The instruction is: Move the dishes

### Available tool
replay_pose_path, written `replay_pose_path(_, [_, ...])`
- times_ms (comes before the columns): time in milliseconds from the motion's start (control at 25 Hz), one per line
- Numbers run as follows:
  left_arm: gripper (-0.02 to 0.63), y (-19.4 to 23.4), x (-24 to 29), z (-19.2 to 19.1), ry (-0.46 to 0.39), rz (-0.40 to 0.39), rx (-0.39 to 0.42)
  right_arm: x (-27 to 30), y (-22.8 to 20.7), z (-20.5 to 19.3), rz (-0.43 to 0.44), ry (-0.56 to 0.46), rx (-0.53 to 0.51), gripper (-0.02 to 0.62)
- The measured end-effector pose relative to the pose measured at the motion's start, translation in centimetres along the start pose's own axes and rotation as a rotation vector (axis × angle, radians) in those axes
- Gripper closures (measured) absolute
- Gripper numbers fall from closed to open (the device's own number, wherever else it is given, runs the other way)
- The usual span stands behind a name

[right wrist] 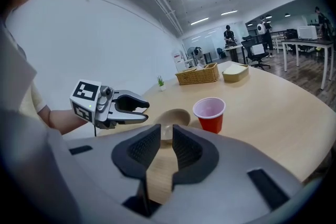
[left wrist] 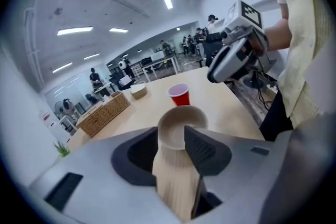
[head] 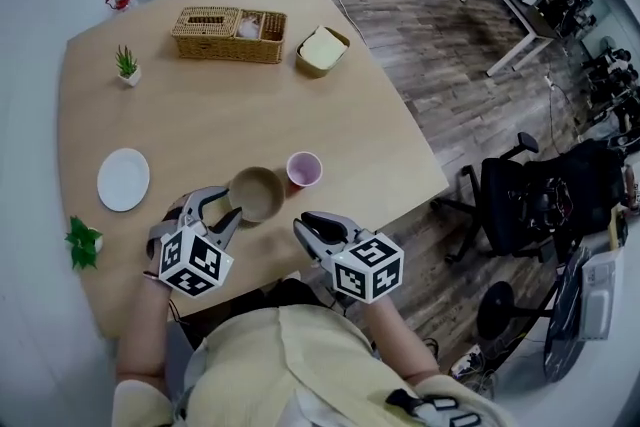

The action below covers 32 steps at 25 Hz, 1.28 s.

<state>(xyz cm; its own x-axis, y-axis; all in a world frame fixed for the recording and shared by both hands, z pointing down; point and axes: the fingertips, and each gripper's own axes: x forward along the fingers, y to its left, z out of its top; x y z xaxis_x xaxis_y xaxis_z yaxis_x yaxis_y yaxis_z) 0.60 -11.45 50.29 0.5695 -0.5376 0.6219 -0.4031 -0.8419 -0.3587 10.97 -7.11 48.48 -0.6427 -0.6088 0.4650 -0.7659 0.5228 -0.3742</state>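
The bowl (head: 257,192) sits upright on the table (head: 210,105) near its front edge, just beside the cup (head: 304,169). The left gripper (head: 226,207) stands at the bowl's rim with its jaws well apart and gripping nothing, judged positioned to take that rim. The right gripper (head: 307,223) hovers nearby, its jaws partly apart and empty, apparently in reserve.
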Motion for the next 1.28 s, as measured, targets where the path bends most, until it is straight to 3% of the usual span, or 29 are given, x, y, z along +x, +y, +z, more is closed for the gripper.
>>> replay_pose_path(160, [0.443,2.6,-1.7,-2.0,0.014,0.106,-0.152,1.4,1.2,0.6,0.046,0.014,-0.029,0.514])
replay_pose_path(520, [0.443,8.7,-7.5,-8.4,0.052,0.448,-0.495,5.1,4.8,1.7,0.174,0.057,-0.108,0.512])
replay_pose_path(880, [0.443,11.0,-11.9,-15.7,0.016,0.618,-0.892,10.3,10.0,2.5,0.333,0.116,-0.196,0.514])
replay_pose_path(1280, [0.443,11.4,-14.6,-21.7,0.002,0.758,-1.234,14.2,16.8,1.4,0.462,0.190,-0.248,0.514])
